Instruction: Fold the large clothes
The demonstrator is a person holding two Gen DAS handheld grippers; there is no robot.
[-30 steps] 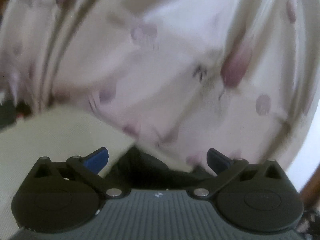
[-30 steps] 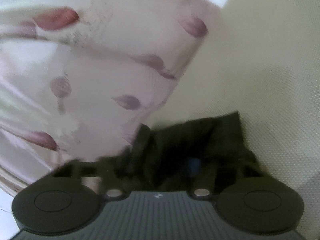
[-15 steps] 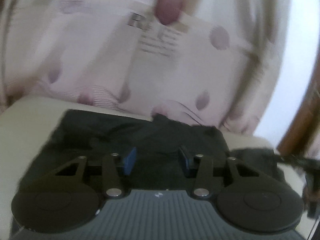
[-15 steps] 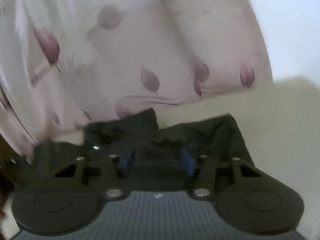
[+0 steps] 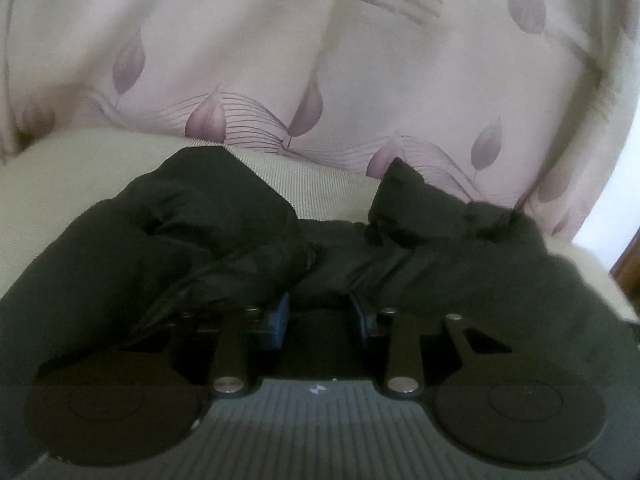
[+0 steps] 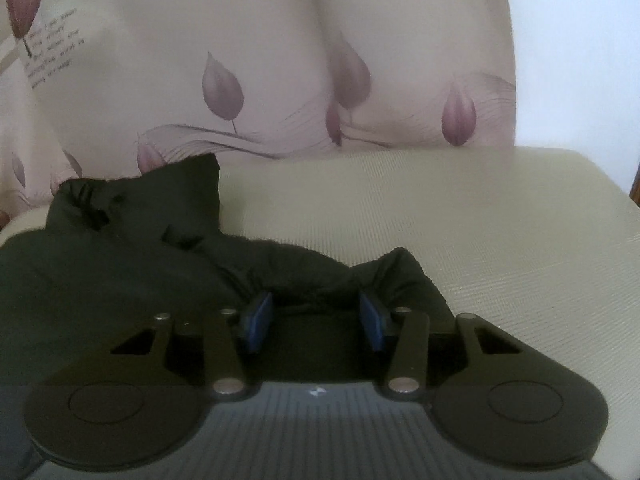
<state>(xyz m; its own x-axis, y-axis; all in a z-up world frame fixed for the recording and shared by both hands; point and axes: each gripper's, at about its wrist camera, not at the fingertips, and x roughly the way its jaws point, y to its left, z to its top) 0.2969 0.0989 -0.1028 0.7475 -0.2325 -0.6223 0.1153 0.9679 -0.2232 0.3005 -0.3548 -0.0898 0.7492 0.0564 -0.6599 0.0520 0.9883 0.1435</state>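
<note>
Black coat (image 5: 420,264) soft, puffy, slippery; lies near bed's (image 6: 460,220) back edge. Left tongs (image 5: 322,312), right tongs (image 6: 316,316) just closing, pinching bunched cloth. Grab hems.

I see a black garment (image 5: 224,240) on a cream woven surface (image 6: 480,220), with a pale pink curtain (image 5: 240,60) printed with mauve leaves.

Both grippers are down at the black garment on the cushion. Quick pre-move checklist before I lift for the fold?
1. Black garment between the left gripper pads, jaws just closing: ok.
2. Garment between the right gripper pads, jaws just closing: ok.
3. Firm pinch on both: cannot tell.
4. Garment lying flat: not ok, bunched.
5. Bare cushion beside it for laying out: ok.
6. Curtain apart from the garment's far edge: cannot tell.
</note>
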